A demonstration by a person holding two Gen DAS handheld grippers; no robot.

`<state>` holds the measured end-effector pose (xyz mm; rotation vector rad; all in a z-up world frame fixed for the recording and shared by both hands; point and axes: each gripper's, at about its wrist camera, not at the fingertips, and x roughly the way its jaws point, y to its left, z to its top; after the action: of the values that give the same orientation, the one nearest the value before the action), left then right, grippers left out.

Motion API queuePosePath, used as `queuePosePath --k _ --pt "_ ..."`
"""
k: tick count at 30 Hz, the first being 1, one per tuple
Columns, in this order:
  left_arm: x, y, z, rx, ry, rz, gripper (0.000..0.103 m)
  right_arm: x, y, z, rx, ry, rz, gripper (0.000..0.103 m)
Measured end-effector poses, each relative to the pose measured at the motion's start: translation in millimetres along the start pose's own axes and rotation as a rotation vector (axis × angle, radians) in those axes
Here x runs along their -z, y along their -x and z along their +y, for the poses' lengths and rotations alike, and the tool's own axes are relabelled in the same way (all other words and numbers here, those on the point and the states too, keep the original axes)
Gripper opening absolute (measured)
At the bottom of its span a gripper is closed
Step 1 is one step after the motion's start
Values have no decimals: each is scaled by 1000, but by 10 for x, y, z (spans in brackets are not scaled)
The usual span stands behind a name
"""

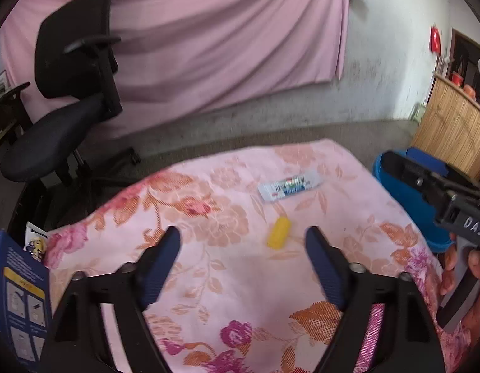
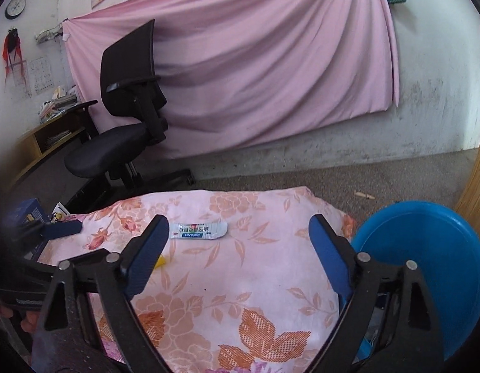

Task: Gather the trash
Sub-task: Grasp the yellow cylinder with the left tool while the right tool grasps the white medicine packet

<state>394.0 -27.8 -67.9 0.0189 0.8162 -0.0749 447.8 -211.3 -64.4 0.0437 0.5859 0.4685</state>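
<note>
Both grippers hovered over a table draped in a pink floral cloth (image 1: 240,279). On the left gripper (image 1: 243,239) the blue-padded fingers stood spread wide with nothing between them, and the right gripper (image 2: 238,228) was just as wide open and held nothing.

Ahead of the left gripper, a small yellow piece of trash (image 1: 279,232) lay on the cloth, between the finger tips as that camera saw it. Farther back lay a flattened white wrapper with blue and red print (image 1: 288,186), near the table's far edge. From the right wrist camera the same wrapper (image 2: 198,231) appeared just beyond the gripper's left-side finger, and only a corner of the yellow piece (image 2: 161,261) showed behind that finger.

A blue bin (image 2: 426,264) stood off the table's right side, close beside the right gripper. At the left edge of the table sat a dark blue carton (image 1: 19,304). Behind the table were a black office chair (image 2: 128,118) and a pink sheet (image 2: 240,62) hung on the wall.
</note>
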Motion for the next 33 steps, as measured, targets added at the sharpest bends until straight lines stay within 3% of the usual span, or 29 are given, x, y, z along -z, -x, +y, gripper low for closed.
queuePosePath --k 5,9,16,18,22,25,28,33 --pt "3 -309 -114 41 -15 102 50 17 -106 -96 2 -52 59 103" --pt "-74 -515 -172 63 -27 157 45 22 -251 -173 -17 -90 136 99" --pt "-73 -623 -112 85 7 179 12 45 -451 -227 -69 -125 240 93" --pt "-76 -594 -39 97 39 174 12 46 -521 -243 -92 -135 267 93" --pt "-45 -453 192 51 127 141 11 23 -668 -164 -123 -103 309 92" --pt "26 -354 425 11 225 118 11 -56 -760 -10 -150 -30 297 92" --pt "102 -300 611 40 311 106 11 -159 -898 210 -183 95 284 92" --pt "21 -299 661 19 305 104 11 -133 -1098 471 -252 237 344 92"
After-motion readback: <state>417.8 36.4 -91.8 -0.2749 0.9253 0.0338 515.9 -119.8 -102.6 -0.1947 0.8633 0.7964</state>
